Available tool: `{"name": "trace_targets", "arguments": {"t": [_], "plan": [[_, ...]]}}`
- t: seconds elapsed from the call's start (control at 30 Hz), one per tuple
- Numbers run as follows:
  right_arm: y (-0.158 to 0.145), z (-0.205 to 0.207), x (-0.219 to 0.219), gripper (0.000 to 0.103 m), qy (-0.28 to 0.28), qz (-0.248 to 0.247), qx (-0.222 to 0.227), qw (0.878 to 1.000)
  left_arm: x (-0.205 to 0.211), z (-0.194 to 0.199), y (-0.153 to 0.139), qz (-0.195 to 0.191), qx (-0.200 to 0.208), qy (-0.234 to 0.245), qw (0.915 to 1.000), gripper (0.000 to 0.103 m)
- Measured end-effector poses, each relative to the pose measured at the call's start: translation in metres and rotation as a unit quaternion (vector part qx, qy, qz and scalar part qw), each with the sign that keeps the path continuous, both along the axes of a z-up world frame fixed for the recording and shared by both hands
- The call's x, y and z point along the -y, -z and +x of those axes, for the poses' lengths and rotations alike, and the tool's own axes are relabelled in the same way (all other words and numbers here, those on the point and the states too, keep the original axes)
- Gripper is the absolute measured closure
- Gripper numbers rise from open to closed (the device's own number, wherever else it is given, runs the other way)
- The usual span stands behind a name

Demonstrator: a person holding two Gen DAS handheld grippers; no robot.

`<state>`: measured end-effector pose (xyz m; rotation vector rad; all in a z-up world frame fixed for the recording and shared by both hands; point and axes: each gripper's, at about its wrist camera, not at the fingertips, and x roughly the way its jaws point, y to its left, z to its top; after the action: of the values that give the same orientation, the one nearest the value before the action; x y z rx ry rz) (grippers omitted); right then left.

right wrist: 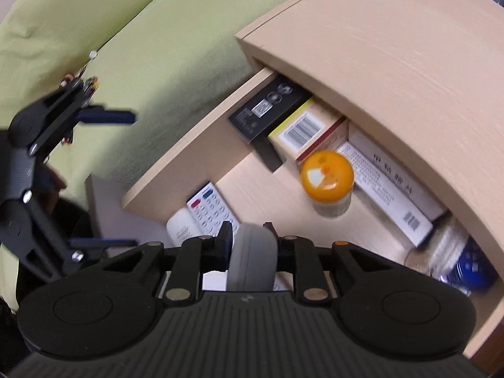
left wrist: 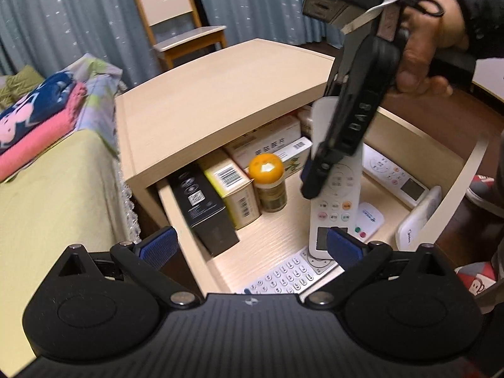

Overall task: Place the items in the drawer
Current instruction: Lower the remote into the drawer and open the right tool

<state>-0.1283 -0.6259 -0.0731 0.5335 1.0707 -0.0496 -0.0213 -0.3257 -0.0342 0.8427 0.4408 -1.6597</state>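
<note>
Gripping white remote (left wrist: 335, 170) between right gripper (right wrist: 250, 245) fingers above drawer (left wrist: 277, 230).

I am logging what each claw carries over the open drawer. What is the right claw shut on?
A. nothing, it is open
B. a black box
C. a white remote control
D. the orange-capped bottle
C: in the left wrist view the right claw grips a white remote control above the drawer, while the orange-capped bottle and the black box sit inside untouched.

Bedroom: bed (left wrist: 56, 189), nightstand (left wrist: 220, 88), curtains (left wrist: 78, 15).
</note>
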Motion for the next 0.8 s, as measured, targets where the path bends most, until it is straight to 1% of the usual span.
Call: {"name": "trace_targets", "arguments": {"t": [0.1,0.17,0.33,0.47,0.57,0.7,0.8], "plan": [[0.002,0.004,0.004,0.085,-0.005,0.002,-0.002,1.0,-0.009,0.007,-0.002,-0.001,-0.006,-0.01,0.9999,0.002],[0.004,0.002,0.007,0.085,0.002,0.014,0.0,1.0,-0.012,0.011,-0.002,-0.001,-0.008,-0.015,0.9999,0.002],[0.014,-0.017,0.022,0.087,0.06,0.074,0.026,0.995,-0.015,0.017,0.0,-0.002,-0.016,-0.023,0.9996,0.002],[0.022,-0.035,0.032,0.087,0.111,0.111,0.051,0.986,-0.016,0.016,0.001,-0.002,-0.017,-0.02,0.9997,0.001],[0.027,-0.047,0.039,0.087,0.152,0.135,0.078,0.976,-0.017,0.015,0.002,-0.002,-0.02,-0.018,0.9996,0.001],[0.03,-0.052,0.043,0.087,0.202,0.133,0.109,0.964,-0.019,0.013,0.003,0.001,-0.023,-0.017,0.9996,0.001],[0.038,-0.052,0.041,0.086,0.23,0.12,0.12,0.958,-0.021,0.011,0.003,0.003,-0.024,-0.016,0.9996,0.001]]}}
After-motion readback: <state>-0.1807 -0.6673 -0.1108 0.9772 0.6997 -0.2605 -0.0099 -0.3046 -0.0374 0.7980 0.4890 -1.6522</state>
